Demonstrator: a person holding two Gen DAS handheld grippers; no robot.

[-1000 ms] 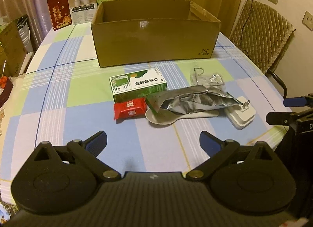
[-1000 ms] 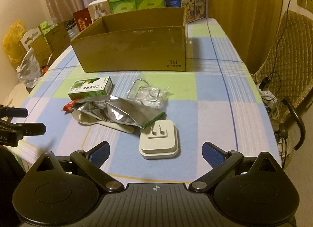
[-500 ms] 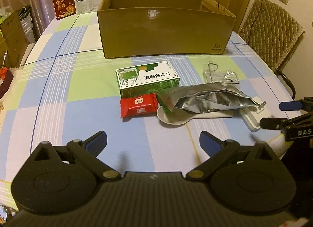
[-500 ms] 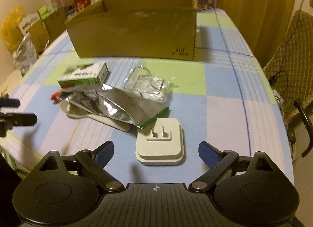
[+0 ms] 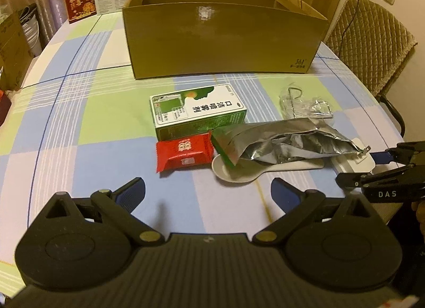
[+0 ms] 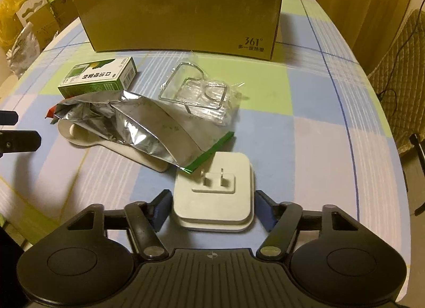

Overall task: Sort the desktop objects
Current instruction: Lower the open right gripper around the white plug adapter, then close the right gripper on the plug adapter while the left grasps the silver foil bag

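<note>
A white plug adapter (image 6: 212, 196) lies on the checked tablecloth between the two blue pads of my right gripper (image 6: 212, 208); the jaws stand close on either side of it, still a little apart from its edges. Behind it lie a silver foil bag (image 6: 138, 124), a white spoon (image 6: 111, 143), a green-and-white medicine box (image 6: 98, 76) and a clear packet with a wire hook (image 6: 204, 95). My left gripper (image 5: 208, 191) is open and empty, above the cloth in front of a red snack packet (image 5: 183, 154) and the spoon (image 5: 239, 169). The open cardboard box (image 5: 220, 39) stands behind.
Tissue boxes and cartons stand behind the cardboard box (image 6: 186, 13). A quilted chair (image 5: 372, 42) is at the table's right edge. Bags and cartons (image 6: 24, 26) crowd the floor to the left. The table's rounded front edge is close under both grippers.
Both grippers have moved forward and down. My right gripper's jaws have narrowed and come round the white plug adapter. My left gripper stays wide open.
</note>
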